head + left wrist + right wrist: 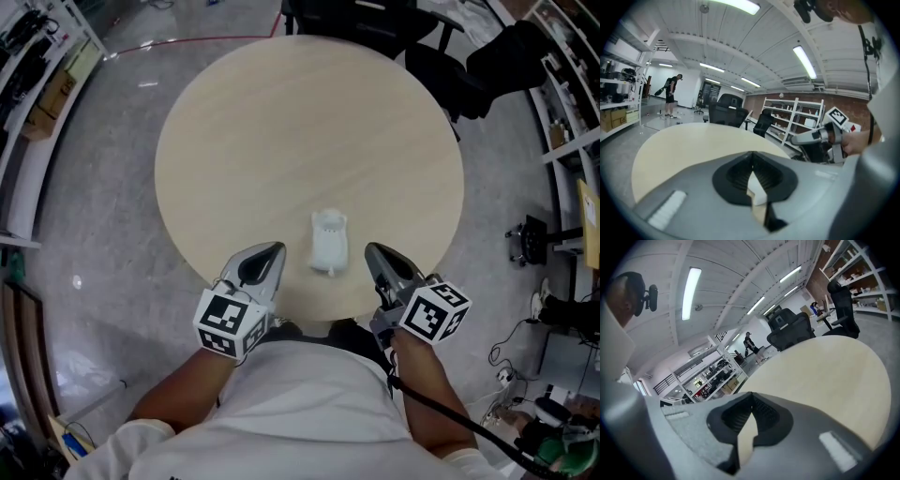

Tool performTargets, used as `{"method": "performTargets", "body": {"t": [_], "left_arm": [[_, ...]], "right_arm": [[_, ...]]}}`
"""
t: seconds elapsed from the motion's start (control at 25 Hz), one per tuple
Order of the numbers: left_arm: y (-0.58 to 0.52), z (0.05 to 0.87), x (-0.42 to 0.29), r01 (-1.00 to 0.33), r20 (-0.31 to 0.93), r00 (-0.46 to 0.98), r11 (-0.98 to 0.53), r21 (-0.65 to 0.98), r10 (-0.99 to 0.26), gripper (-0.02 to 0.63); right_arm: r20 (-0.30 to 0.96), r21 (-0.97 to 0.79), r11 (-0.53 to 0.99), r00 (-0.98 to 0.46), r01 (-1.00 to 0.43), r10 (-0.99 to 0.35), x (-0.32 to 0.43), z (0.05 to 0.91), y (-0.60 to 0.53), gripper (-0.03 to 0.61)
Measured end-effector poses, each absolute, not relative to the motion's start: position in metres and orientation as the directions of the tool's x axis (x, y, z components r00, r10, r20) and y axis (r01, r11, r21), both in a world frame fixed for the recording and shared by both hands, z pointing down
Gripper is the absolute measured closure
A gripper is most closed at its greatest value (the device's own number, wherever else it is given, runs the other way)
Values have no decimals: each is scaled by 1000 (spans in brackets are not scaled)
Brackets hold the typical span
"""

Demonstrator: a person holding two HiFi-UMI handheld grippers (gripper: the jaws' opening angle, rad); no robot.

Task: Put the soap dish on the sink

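A small white plastic piece (328, 242) lies on the round pale wooden table (281, 122), near its front edge; I cannot tell whether it is the soap dish or the sink. My left gripper (275, 249) hovers just left of it, jaws shut, nothing between them. My right gripper (371, 249) hangs just right of it, also shut and empty. Neither touches the white piece. In the left gripper view the closed fingertips (752, 154) meet over the tabletop, and the right gripper (796, 139) shows at the side. In the right gripper view the tips (752, 395) are pressed together.
Black office chairs (450, 66) stand behind the table at the back right. Shelving (28, 103) lines the left wall and more shelves (572, 122) the right. Cables lie on the floor at the lower right. A person (671, 93) stands far off in the room.
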State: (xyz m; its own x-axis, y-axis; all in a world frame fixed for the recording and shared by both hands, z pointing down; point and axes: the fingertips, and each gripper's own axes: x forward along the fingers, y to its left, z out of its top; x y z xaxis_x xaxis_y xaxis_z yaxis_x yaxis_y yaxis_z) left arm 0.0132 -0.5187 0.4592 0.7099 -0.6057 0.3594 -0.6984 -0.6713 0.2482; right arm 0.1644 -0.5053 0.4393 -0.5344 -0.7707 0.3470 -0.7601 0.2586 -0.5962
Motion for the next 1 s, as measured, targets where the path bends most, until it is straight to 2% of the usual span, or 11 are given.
{"method": "performTargets", "body": {"t": [0.36,1.0], "left_arm": [[-510,437,21,-718,307,691,-670,187,-654,606],[-447,416,40,-847,293,532,-504,171,-795,606]], "right_arm": [[256,-610,309,-550,-730,-795,177,408,-488,577],[209,-597,459,-680,-658,-702,224,395,-431,577]]}}
